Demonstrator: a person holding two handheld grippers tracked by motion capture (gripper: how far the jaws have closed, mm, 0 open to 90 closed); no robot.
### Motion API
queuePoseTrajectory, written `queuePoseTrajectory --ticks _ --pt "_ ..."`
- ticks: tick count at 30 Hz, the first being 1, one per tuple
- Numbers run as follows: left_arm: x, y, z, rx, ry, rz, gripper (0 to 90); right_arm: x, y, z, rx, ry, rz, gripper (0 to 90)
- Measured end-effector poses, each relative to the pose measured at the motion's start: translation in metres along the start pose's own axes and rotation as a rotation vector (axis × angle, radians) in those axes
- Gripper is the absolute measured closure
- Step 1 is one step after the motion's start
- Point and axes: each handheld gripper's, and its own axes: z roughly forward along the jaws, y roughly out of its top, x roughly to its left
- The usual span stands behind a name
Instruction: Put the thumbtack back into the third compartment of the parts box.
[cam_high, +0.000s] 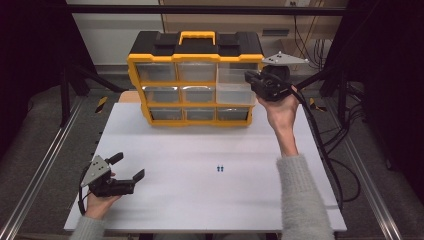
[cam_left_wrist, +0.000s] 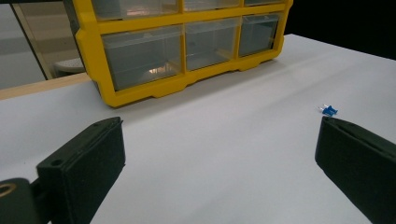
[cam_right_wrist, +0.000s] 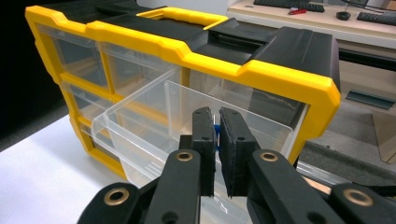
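Right hand-held gripper (cam_right_wrist: 215, 140) pinches a small blue piece (cam_right_wrist: 215, 133) between near-closed jaws, just above the pulled-out clear drawer (cam_right_wrist: 154, 126) at the top right of the yellow organizer (cam_high: 195, 80). Left hand-held gripper (cam_high: 127, 167) sits spread wide, low on the white counter (cam_high: 200, 190). Two more blue pieces (cam_high: 220, 169) lie mid-counter. Dark room, cables on the floor.

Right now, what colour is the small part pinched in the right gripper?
Blue. The small part shows best in the right gripper view, above the open drawer.
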Motion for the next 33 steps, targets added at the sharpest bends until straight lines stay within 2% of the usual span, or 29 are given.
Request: queuePoseTrajectory --ticks 10,17,21,24,28,33 --pt "0.0 0.0 -0.001 -0.003 0.001 0.0 1.2 -0.003 -0.002 0.012 0.043 -0.027 0.003 85.2" --pt "0.001 0.001 -0.001 -0.003 0.002 0.003 1.2 -0.005 -0.003 0.016 0.067 -0.03 0.003 84.6" --pt "0.001 0.0 -0.001 -0.003 0.002 0.002 1.2 -0.006 -0.003 0.016 0.07 -0.035 0.009 79.7" --pt "0.001 0.0 -0.001 -0.003 0.001 0.002 1.2 -0.006 -0.002 0.014 0.061 -0.039 0.008 75.5" --pt "0.001 0.001 -0.001 -0.003 0.002 0.001 1.2 -0.005 0.0 0.008 0.023 -0.026 0.005 69.7" --pt "0.001 0.001 -0.001 -0.003 0.002 0.002 1.2 -0.001 0.001 -0.006 -0.028 -0.01 -0.015 56.9"
